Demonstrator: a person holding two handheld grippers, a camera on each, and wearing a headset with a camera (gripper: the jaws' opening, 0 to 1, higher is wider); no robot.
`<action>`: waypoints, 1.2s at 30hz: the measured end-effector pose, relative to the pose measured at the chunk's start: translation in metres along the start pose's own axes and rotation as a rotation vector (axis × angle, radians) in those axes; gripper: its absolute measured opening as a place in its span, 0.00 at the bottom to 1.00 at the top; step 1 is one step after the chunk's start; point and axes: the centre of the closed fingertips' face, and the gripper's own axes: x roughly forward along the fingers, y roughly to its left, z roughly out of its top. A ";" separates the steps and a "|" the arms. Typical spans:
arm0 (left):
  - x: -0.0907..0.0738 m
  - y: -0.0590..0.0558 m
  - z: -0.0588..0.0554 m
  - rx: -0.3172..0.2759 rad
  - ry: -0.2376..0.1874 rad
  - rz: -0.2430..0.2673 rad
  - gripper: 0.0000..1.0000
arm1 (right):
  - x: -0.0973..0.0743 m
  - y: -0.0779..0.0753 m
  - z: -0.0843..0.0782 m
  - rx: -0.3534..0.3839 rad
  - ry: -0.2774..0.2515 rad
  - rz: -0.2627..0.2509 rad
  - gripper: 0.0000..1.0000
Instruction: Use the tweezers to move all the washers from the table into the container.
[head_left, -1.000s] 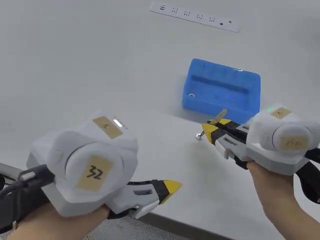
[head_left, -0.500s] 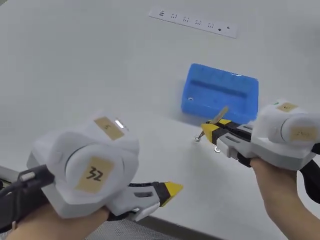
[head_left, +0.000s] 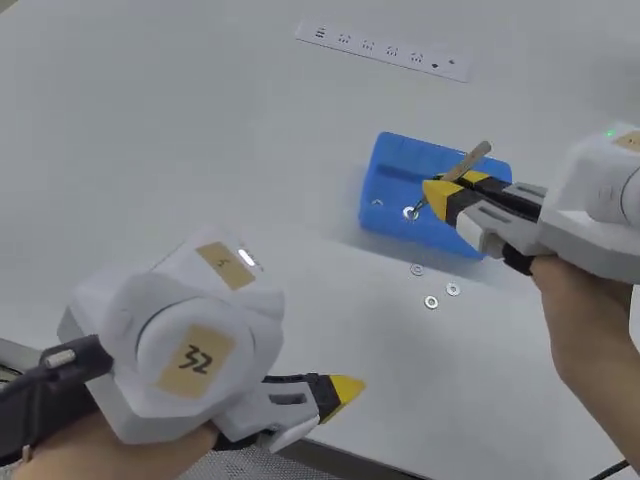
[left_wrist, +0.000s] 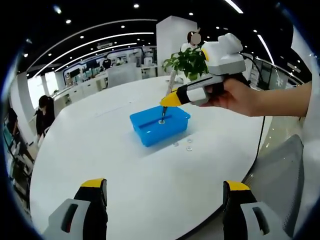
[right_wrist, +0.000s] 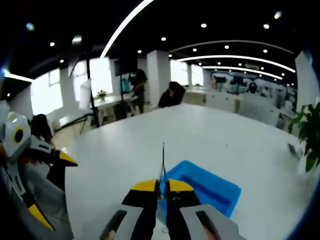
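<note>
Over container (head_left: 395, 170), washer (head_left: 410, 212) at tweezers (head_left: 475, 158) tip, barely discernible

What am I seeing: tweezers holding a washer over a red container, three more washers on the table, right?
Not quite: the container is blue, not red, as the head view shows. The tweezers do hold a washer over it, with three washers on the table.

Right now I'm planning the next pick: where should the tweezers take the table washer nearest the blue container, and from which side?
Probably pinch the washer by one side of its ring, one tweezers tip in the hole and one outside the rim, coming down steeply from the near side. It lies flat on the table, so no edge stands up, and the container wall is close behind.
</note>
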 end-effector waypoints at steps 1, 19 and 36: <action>0.000 0.000 0.000 0.001 0.001 0.000 0.99 | 0.002 -0.001 0.001 0.000 0.000 0.002 0.02; 0.003 0.001 -0.006 0.013 0.029 -0.003 0.99 | 0.059 -0.023 -0.035 -0.004 0.091 -0.023 0.03; 0.005 0.001 -0.009 0.017 0.046 -0.002 0.99 | 0.078 -0.027 -0.058 -0.050 0.127 -0.043 0.03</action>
